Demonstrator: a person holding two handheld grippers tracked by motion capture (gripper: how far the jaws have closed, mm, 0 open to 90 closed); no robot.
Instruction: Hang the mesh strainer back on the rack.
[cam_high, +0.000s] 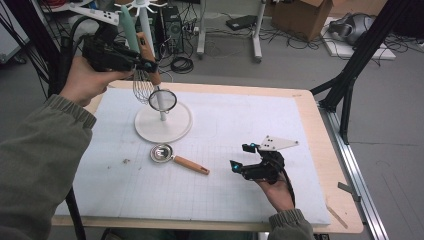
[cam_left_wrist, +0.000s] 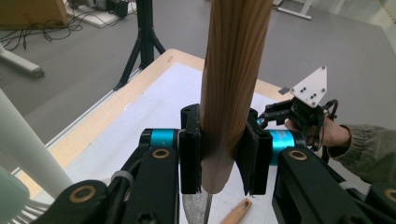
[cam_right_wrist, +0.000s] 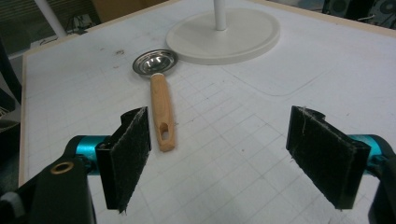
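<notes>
Your left hand-held gripper (cam_high: 150, 65) is raised above the far left corner of the bench (cam_high: 320, 150), and its jaws are clamped on the wooden handle of a wire whisk (cam_high: 144, 82). In the left gripper view the light-brown wooden handle (cam_left_wrist: 231, 84) stands upright between the two black pads, pressed on both sides, with its tapered lower end poking out just below them. In the high view the whisk's wire loops hang down under the gripper, just beside the white pole of the round-based white rack (cam_high: 163, 122), near a small round mesh strainer (cam_high: 163, 99) that sits against that pole.

Your right hand-held gripper (cam_high: 244, 157) rests low over the near right part of the white gridded mat (cam_high: 225, 195), with its jaws wide apart and nothing between them. In the right gripper view the two felt-faced pads frame bare mat.

A small metal measuring spoon with a pale wooden handle (cam_high: 175, 157) lies flat on the mat between the rack's base and your right gripper, its bowl just beside the base and its handle pointing towards the right gripper.
</notes>
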